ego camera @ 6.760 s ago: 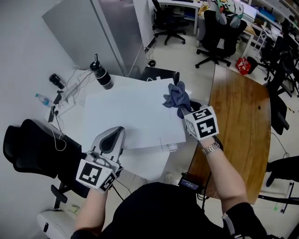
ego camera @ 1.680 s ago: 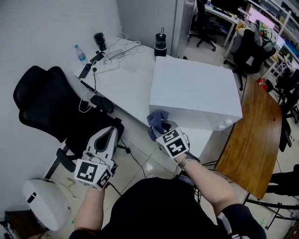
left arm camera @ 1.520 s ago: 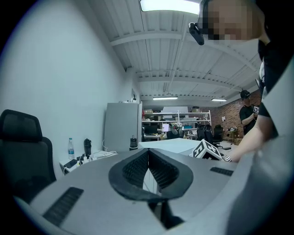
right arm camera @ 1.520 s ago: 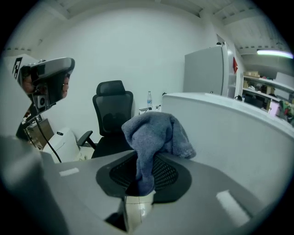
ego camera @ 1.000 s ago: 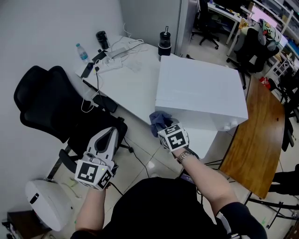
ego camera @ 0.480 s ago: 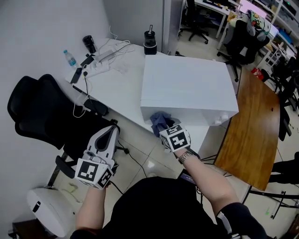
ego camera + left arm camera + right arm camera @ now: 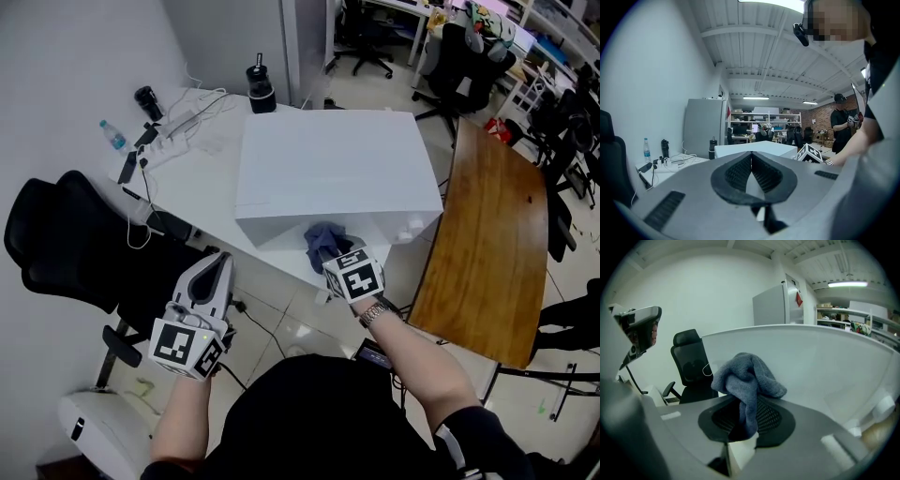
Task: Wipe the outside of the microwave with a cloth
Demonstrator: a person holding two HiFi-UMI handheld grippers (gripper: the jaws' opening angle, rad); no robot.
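The microwave (image 7: 333,173) is a plain white box standing on the white table (image 7: 192,178), with its shaded near face turned toward the person. The cloth (image 7: 323,239), a bunched blue-grey rag, sits against the middle of that near face, or just off it; contact cannot be made out for certain. It is bundled rather than spread, probably so that a thick pad meets the panel and no hard part does.

The right tongs (image 7: 330,255) are clamped on the cloth's lower folds. In the right gripper view the rag (image 7: 745,378) runs down between the two ribbed pads and swells out above them, with the white panel (image 7: 825,362) filling the view behind. The tongs tilt downward, which puts the pad, not the jaw tips, toward the panel.

The left tongs (image 7: 214,277) are closed on nothing, pads together, and are held low and well apart to the left, above the black chair (image 7: 66,253). They seem parked out of the wiping path.

A dark bottle (image 7: 260,87) and cables lie beyond the microwave, well away from this face. A wooden table (image 7: 492,234) stands to the right.
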